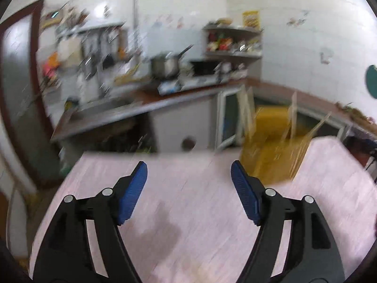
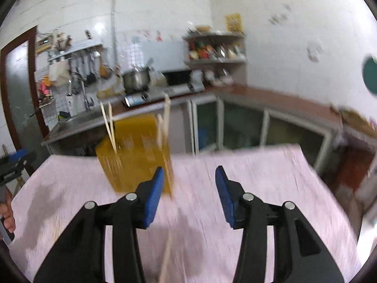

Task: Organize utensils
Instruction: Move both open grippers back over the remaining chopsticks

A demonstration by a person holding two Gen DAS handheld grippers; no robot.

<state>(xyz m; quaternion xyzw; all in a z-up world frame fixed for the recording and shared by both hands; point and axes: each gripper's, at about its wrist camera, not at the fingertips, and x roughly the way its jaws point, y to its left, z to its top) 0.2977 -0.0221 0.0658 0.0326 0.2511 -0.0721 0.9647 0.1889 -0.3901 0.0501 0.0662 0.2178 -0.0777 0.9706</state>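
Blurred kitchen with white tiled walls, seen from two wrist cameras.

Largest in view: a table (image 1: 188, 212) covered in a pale pink cloth, filling the lower half of both views. Behind it, a long brown-topped kitchen counter (image 2: 271, 94) running around the corner of the room, with glass-fronted cabinets beneath.

On the counter, a steel pot (image 2: 136, 77) standing on a stove, and a corner shelf (image 2: 214, 47) crowded with small colourful items above it.

On the far part of the table, an amber-yellow see-through utensil holder (image 2: 134, 155), upright, with several pale wooden chopsticks (image 2: 110, 127) standing in it and leaning outward past its rim. In the left wrist view, the same holder (image 1: 271, 151) ahead and to the right of the fingers. One more chopstick (image 2: 167, 259) lying loose on the cloth near the bottom of the right wrist view, apart from the holder.

Left gripper (image 1: 189, 193) with blue-padded fingers spread wide, nothing between them, only cloth beyond. Right gripper (image 2: 189, 197) with fingers parted as well, gripping nothing, the holder just beyond its left finger.

At the far left edge of the right wrist view, part of a hand (image 2: 8, 219) on the other gripper's handle.
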